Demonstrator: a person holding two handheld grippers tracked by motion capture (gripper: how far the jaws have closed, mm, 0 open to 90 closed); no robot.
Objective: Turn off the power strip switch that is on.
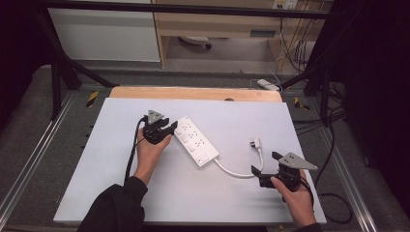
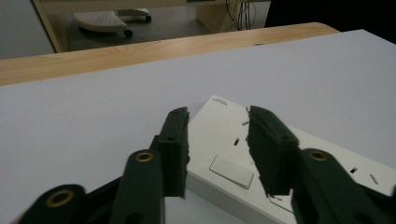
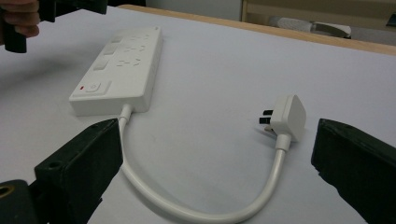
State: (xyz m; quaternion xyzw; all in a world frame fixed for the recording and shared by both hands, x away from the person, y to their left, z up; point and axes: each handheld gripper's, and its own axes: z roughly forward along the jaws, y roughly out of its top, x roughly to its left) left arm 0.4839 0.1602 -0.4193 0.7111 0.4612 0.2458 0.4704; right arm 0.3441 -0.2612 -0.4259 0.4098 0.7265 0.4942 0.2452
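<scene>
High view: left tongs (image 1: 170,126) part-open over power strip (image 1: 196,140), seemingly untouching; right tongs (image 1: 265,164) wide open, empty

- The left tool (image 1: 161,129) is sitting in the left hand (image 1: 151,151), jaws parted partway with nothing pinched between them — forearm in a dark sleeve reaching forward.
- The right tool (image 1: 267,166) is resting low in the right hand (image 1: 296,195) — jaws spread wide, pointing leftward.

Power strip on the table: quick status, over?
Left gripper open at the power strip's far end. Right gripper open around its cable; plug free. Nothing in the way.
</scene>
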